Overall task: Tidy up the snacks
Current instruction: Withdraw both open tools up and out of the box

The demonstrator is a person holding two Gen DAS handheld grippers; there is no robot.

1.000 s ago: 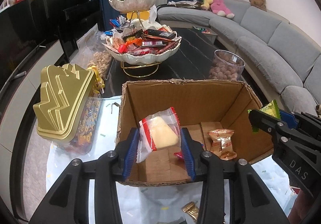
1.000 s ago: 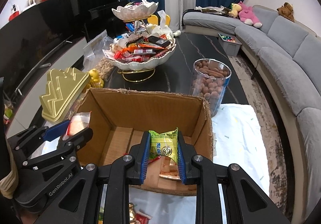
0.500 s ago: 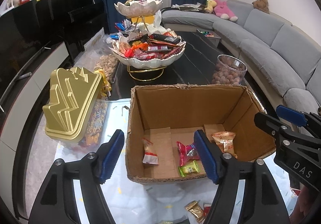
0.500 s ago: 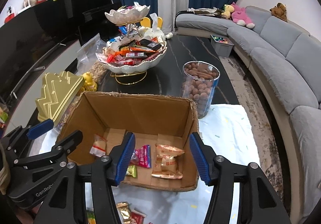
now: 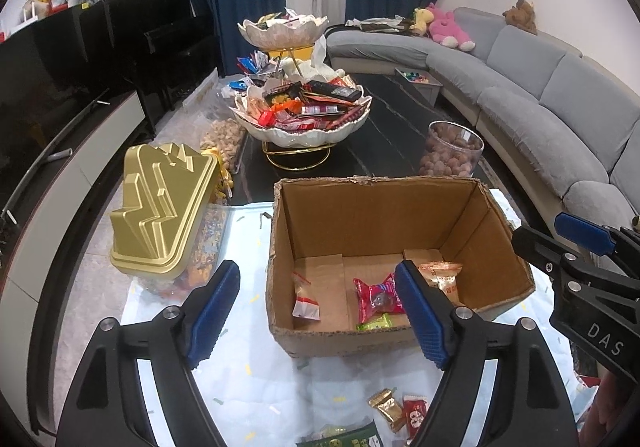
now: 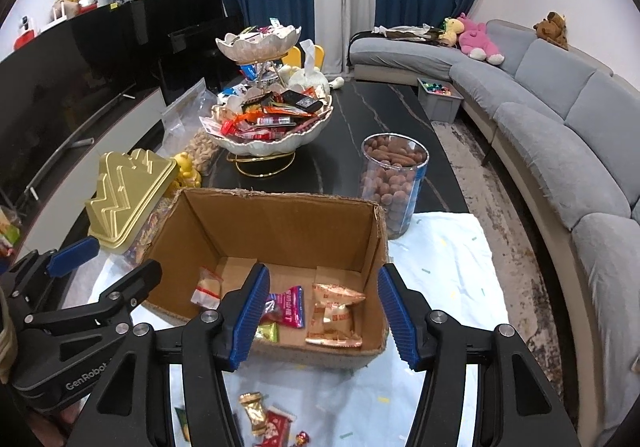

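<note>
Showing both grippers poised above the near rim of an open box [image 5: 384,207]. Left gripper [image 5: 320,311]: jaws apart and opening wider, with no snack between the blue pads; right gripper [image 6: 320,311]: jaws likewise apart and empty. Neither touches the box.

Box contents, all loose on its floor: a clear packet [image 5: 306,297] with red trim near the left wall; a red packet [image 5: 376,297] at the centre, with a small green packet [image 5: 376,323] just in front of it against the near wall; two orange packets [image 6: 334,315] toward the right wall, one lying against the other.

Outside the box: on the pale cloth [image 5: 256,379] in front of the near wall lie further snacks, among them a gold packet [image 5: 386,405] beside a red one [image 5: 414,413], and part of a green wrapper at the frame edge. Left of the box stands a container with a gold lid [image 5: 160,207]. Behind the box, on the dark desk [image 6: 360,115], a two-tier shell-shaped stand [image 5: 302,119] is heaped with mixed snacks. Behind the box's right corner stands a clear jar [image 6: 394,183] of brown pieces. A grey sofa [image 5: 540,103] curves along the right, well apart from the box.
</note>
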